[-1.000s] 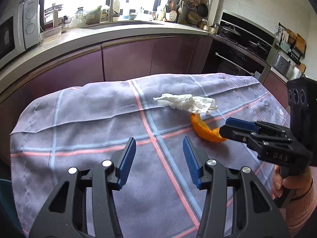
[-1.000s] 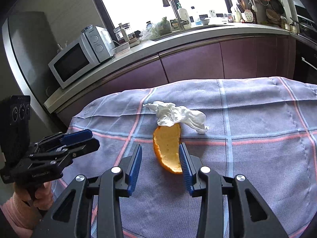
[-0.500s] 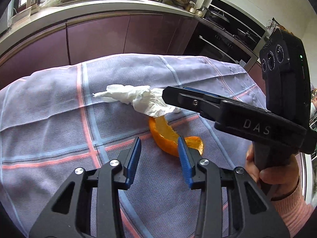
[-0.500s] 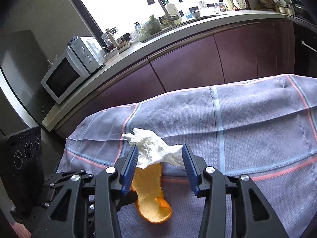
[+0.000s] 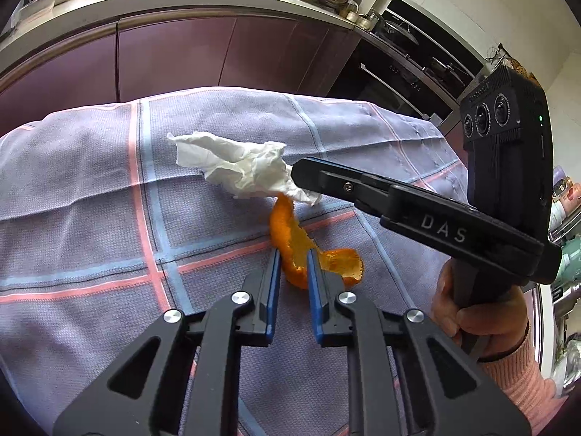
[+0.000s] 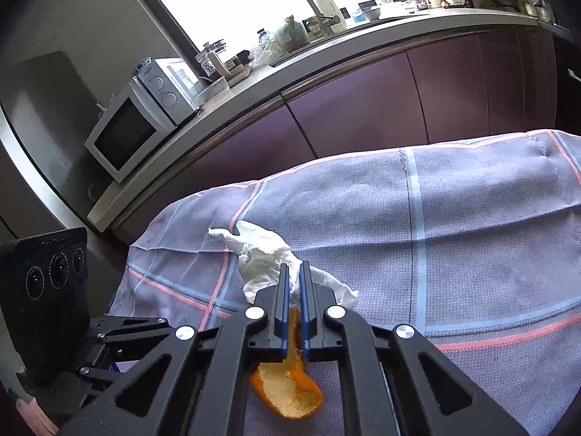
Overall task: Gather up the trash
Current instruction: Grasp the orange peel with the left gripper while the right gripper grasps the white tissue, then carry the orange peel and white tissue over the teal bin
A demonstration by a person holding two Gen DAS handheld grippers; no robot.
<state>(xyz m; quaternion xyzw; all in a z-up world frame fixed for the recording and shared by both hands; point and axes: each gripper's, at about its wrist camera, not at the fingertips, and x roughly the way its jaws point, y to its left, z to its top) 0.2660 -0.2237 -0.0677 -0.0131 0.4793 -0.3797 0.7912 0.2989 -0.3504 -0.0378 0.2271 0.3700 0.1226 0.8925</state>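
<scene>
Left tongs (image 5: 293, 259) pinch orange peel (image 5: 290, 243) — right tongs (image 6: 294, 276) clamp tissue (image 6: 263, 258).

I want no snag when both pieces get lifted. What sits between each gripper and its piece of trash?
Nothing visible does. The left gripper is closed on the orange peel; the right gripper is closed on the crumpled tissue. The tissue's end overlaps the peel's far tip.
</scene>
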